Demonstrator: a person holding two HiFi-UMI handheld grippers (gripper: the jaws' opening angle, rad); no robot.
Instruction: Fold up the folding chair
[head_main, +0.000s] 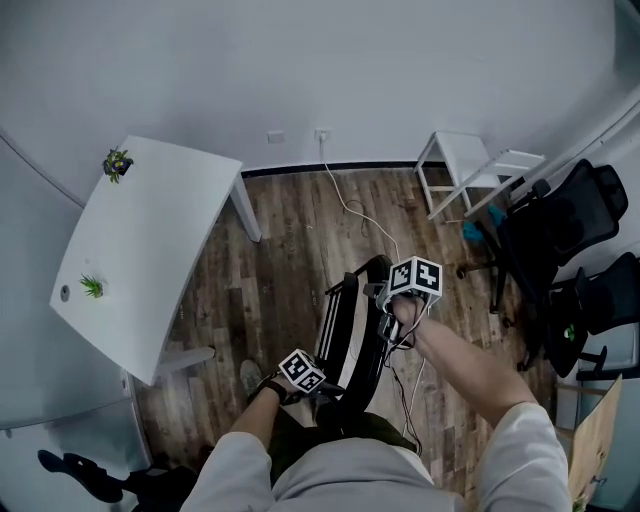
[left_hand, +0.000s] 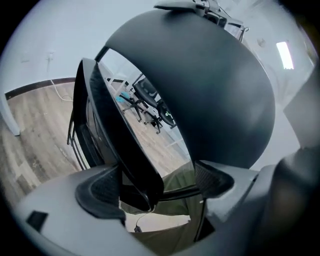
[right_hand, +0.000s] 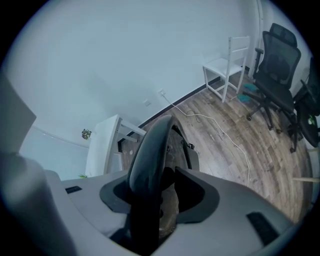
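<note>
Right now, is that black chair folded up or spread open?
Nearly folded. In the head view the folding chair stands as a narrow slab; the left gripper view shows a gap between its panels.

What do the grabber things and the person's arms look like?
The left gripper and right gripper each carry a white cube printed with black square markers. Their bodies are pale grey, and the fingers have dark, textured pads. The person wears light-coloured sleeves on the upper arms.
</note>
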